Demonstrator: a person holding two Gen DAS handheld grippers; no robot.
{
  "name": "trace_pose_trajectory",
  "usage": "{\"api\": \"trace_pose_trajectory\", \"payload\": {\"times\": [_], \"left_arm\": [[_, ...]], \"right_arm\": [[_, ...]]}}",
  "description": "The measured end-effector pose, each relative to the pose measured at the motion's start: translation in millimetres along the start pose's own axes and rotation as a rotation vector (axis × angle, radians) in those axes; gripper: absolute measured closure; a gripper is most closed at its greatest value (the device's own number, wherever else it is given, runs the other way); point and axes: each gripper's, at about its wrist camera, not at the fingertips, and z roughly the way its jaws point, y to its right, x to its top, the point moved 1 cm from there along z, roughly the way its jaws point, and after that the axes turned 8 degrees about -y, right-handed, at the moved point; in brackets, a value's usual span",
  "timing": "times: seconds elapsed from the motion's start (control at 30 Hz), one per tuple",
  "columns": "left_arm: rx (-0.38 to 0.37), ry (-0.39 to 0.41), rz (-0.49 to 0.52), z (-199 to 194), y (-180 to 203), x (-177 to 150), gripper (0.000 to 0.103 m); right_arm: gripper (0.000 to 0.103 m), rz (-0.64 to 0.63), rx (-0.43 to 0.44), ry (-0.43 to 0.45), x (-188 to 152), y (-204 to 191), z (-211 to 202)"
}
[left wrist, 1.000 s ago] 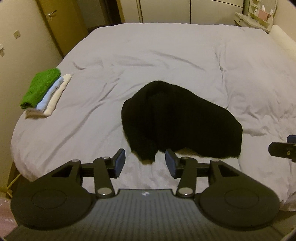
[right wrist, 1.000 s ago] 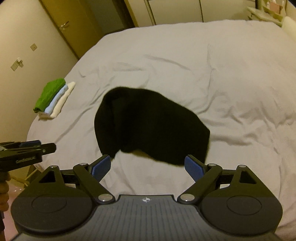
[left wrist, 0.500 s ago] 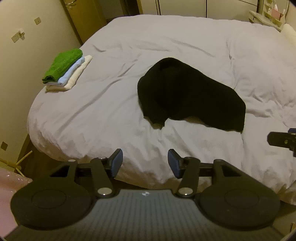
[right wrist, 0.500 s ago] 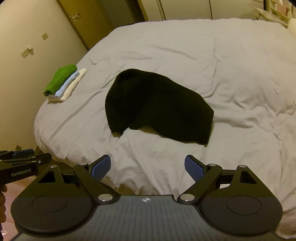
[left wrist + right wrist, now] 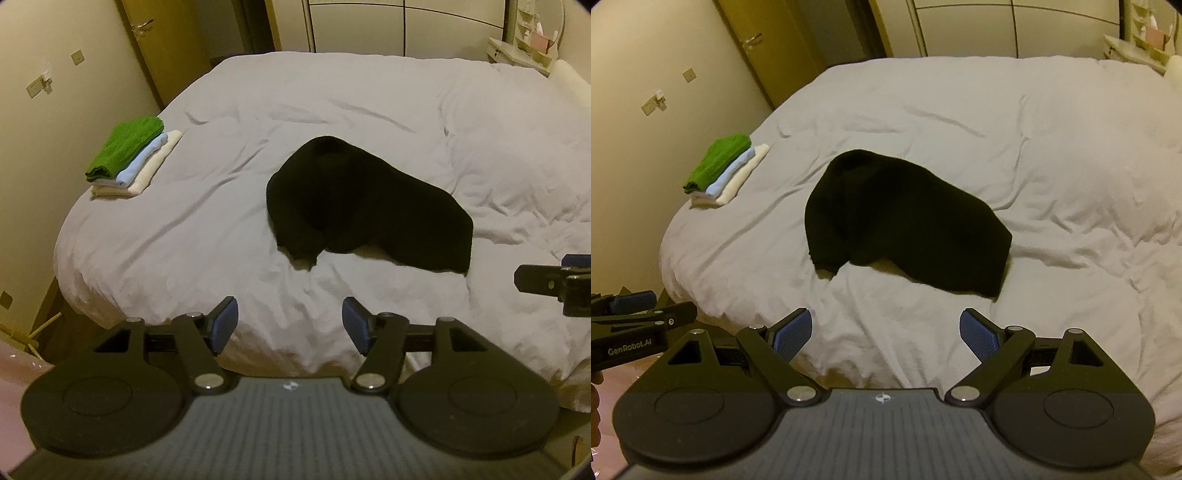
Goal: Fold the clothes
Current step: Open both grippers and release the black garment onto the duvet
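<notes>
Partly done, judging by the pile of folded clothes (image 5: 129, 158), green on pale blue on cream, at the left edge of the bed (image 5: 369, 96); left to finish, a black garment (image 5: 365, 210) near the middle of the white duvet, doubled over loosely with a lumpy, uneven outline. Both tools held back off the near edge: left gripper (image 5: 290, 325) spread and empty, just been widening; right gripper (image 5: 885, 332) spread wide, pinching nothing
</notes>
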Motion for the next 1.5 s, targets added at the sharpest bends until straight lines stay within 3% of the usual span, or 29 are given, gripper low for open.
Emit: {"api": "trace_pose_trajectory", "payload": {"times": [0.4,0.9,1.13,1.5], "left_arm": [[-0.024,-0.011,0.033,30,-17,28,0.040],[-0.094,-0.058,0.242,109,-47,103,0.040],[-0.134,-0.089,0.311,135,-55,110,0.039],[-0.149,-0.137,0.342,161,-56,116,0.039]], "right_arm": [[0.014,0.046,-0.025,-0.008,28,-8,25],[0.014,0.271,-0.109,-0.043,67,-7,85],[0.014,0.324,-0.139,-0.060,73,-24,102],[0.014,0.349,-0.157,-0.108,75,-30,122]]}}
